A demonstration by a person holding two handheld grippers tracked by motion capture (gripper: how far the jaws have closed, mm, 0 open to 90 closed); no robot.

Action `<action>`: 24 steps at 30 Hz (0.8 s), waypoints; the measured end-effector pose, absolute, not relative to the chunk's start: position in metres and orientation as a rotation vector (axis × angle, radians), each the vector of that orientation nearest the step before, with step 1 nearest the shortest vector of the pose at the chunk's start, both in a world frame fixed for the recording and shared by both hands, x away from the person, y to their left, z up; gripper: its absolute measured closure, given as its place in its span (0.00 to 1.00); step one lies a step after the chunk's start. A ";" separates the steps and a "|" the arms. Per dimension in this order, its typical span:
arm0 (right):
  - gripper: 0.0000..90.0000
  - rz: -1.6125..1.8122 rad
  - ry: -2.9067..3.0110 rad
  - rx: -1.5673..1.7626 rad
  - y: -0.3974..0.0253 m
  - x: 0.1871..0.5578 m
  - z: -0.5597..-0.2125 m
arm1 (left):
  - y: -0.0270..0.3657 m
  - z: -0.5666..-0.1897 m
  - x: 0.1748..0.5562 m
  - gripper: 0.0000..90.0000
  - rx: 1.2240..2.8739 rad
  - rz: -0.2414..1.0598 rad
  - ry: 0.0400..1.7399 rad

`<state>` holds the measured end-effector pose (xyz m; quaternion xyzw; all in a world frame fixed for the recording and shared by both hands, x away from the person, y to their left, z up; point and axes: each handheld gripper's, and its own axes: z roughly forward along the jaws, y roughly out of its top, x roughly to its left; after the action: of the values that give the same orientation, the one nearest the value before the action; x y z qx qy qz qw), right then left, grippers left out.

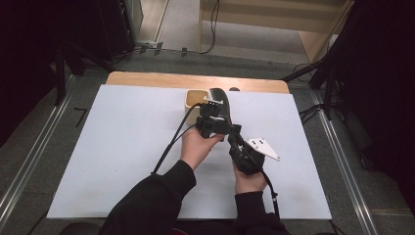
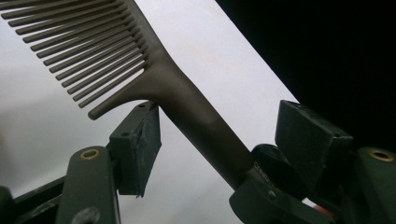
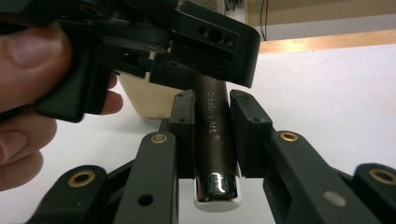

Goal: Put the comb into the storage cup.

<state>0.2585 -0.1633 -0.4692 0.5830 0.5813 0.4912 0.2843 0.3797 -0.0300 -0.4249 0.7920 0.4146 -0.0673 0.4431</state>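
White sheeting covers the desk [image 1: 122, 161], with a bare wooden strip along the far edge. Near that edge's middle stands a small beige cup [image 1: 194, 99]. Just in front of it, above the sheet, the right gripper [image 3: 212, 140] clamps the handle of a dark wide-toothed comb [image 2: 154, 79]. The left gripper [image 2: 219, 140] is spread wide around the comb's neck, one pad touching it.
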 end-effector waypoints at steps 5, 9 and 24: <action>0.78 1.317 1.552 1.553 -0.161 0.258 -0.469 | -0.030 -0.426 0.381 0.40 1.948 -0.180 1.052; 0.78 1.319 1.547 1.541 -0.160 0.257 -0.469 | -0.030 -0.426 0.382 0.47 1.948 -0.174 1.068; 0.78 1.321 1.550 1.542 -0.156 0.258 -0.470 | -0.022 -0.430 0.384 0.66 1.884 -0.227 1.114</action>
<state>0.2575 -0.1562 -0.4703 0.5780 0.5808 0.4949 0.2893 0.3842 -0.0222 -0.4299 0.7631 0.4513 -0.0918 0.4534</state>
